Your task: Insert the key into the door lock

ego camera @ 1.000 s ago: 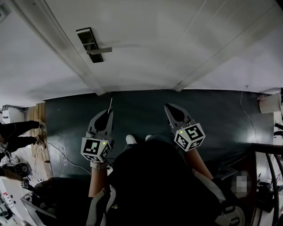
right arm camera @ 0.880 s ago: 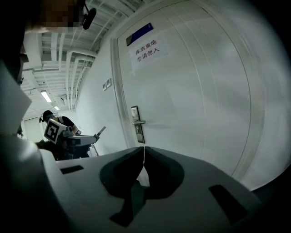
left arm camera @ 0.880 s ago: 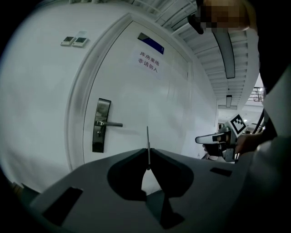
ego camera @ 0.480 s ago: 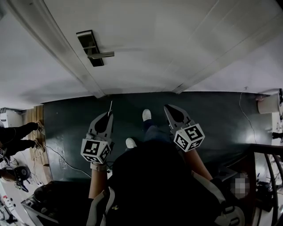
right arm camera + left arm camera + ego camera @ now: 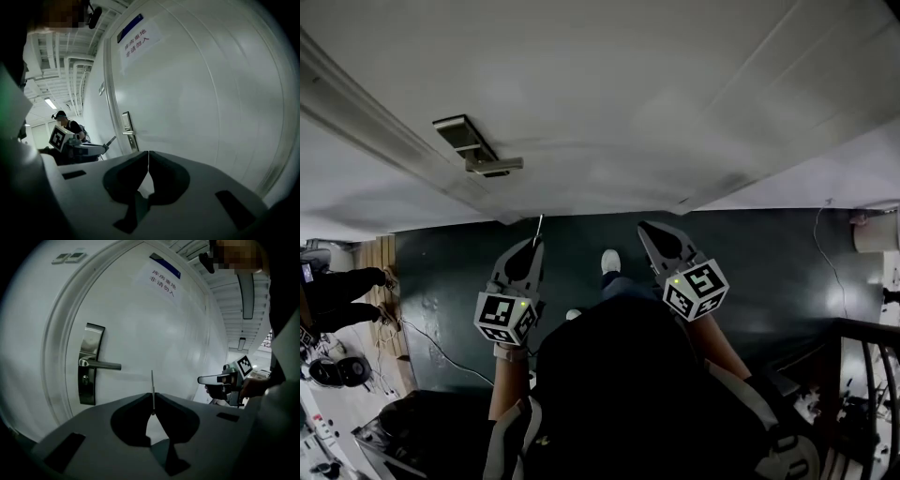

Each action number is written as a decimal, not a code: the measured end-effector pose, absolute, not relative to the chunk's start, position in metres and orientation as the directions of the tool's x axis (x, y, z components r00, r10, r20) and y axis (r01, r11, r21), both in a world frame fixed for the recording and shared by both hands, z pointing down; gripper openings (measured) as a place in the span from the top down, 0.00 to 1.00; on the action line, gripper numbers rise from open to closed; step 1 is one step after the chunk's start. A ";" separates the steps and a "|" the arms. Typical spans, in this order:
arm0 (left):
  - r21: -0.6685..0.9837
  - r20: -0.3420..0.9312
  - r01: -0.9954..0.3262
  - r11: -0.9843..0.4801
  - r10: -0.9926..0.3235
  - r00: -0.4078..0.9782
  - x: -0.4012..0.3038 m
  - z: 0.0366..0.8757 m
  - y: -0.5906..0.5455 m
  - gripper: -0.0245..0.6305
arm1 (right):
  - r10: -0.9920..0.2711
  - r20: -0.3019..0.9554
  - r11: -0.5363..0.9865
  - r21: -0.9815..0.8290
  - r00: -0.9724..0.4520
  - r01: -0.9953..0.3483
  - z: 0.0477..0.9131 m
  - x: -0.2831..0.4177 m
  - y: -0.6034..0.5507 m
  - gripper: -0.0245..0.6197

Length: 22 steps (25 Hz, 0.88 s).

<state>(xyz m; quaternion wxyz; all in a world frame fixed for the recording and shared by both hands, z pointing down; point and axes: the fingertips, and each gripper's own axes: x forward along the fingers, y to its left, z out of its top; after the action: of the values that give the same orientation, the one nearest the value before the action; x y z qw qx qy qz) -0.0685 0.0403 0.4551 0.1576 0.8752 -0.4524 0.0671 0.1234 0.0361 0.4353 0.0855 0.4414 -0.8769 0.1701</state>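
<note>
The key (image 5: 152, 382) is a thin, flat strip of metal seen edge-on. It looks light and stiff, but is probably slippery between hard pads and likely to pivot if pushed off-line. The left gripper (image 5: 153, 401) is pressed together on its lower end, which leaves the blade standing free above the jaws. That seems the right place to hold it, since the whole blade stays clear for the lock. The key is well short of the door (image 5: 187, 333) and touches nothing else. The right gripper (image 5: 148, 158) has its jaws pressed together with nothing between them.

The left gripper view faces the lock plate (image 5: 89, 363) and shows the lever handle (image 5: 103, 365) with the keyhole (image 5: 85, 378) just below it, to the left of the key's line. It also shows a paper sign (image 5: 163, 276) high on the door. The head view shows none of that detail: the plate is foreshortened from above and the keyhole cannot be made out. It does show both grippers side by side above the dark floor (image 5: 769, 253), with the key pointing toward the door's foot. Only the right gripper view confirms its jaws are empty, and it sees the left gripper from the side.
</note>
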 end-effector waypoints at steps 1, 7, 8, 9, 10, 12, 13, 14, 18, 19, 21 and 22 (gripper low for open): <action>0.212 0.267 -0.818 -0.535 -0.773 0.575 -0.065 0.455 0.031 0.92 | -0.734 0.300 0.564 -0.230 -0.609 -0.793 0.435 0.124 0.027 0.94; 0.217 0.298 -0.851 -0.478 -0.798 0.524 -0.053 0.459 -0.013 0.92 | -0.654 0.301 0.662 -0.216 -0.694 -0.718 0.437 0.121 -0.024 0.94; 0.225 0.302 -0.855 -0.467 -0.801 0.517 -0.051 0.461 -0.018 0.92 | -0.639 0.300 0.679 -0.211 -0.708 -0.703 0.437 0.121 -0.032 0.94; 0.235 0.304 -0.859 -0.455 -0.805 0.509 -0.049 0.461 -0.022 0.92 | -0.621 0.300 0.698 -0.209 -0.724 -0.685 0.436 0.121 -0.038 0.94; 0.246 0.304 -0.863 -0.442 -0.810 0.502 -0.047 0.461 -0.026 0.92 | -0.600 0.299 0.718 -0.208 -0.742 -0.665 0.435 0.120 -0.044 0.94; 0.275 0.299 -0.870 -0.409 -0.824 0.482 -0.043 0.460 -0.031 0.92 | -0.555 0.302 0.756 -0.206 -0.775 -0.622 0.433 0.120 -0.053 0.94; 0.294 0.293 -0.872 -0.392 -0.831 0.472 -0.041 0.459 -0.033 0.92 | -0.534 0.305 0.772 -0.206 -0.789 -0.602 0.433 0.120 -0.058 0.94; 0.316 0.285 -0.872 -0.375 -0.839 0.464 -0.040 0.459 -0.036 0.92 | -0.513 0.309 0.786 -0.207 -0.801 -0.583 0.434 0.119 -0.063 0.94; 0.375 0.268 -0.869 -0.323 -0.859 0.435 -0.039 0.460 -0.042 0.92 | -0.429 0.309 0.839 -0.212 -0.849 -0.501 0.434 0.110 -0.076 0.94; 0.384 0.275 -0.870 -0.310 -0.861 0.428 -0.040 0.463 -0.042 0.92 | -0.408 0.308 0.851 -0.213 -0.859 -0.480 0.436 0.107 -0.078 0.94; 0.401 0.293 -0.871 -0.285 -0.860 0.417 -0.041 0.471 -0.041 0.92 | -0.369 0.308 0.872 -0.213 -0.877 -0.442 0.440 0.100 -0.083 0.94; 0.410 0.302 -0.870 -0.275 -0.859 0.413 -0.042 0.474 -0.040 0.92 | -0.353 0.307 0.879 -0.214 -0.884 -0.426 0.442 0.096 -0.085 0.94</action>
<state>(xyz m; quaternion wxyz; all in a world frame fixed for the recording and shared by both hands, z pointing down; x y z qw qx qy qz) -0.0422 -0.0401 0.4744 0.2636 0.7983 -0.5414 0.0101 0.0960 -0.0850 0.4418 0.1305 0.2027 -0.9605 0.1390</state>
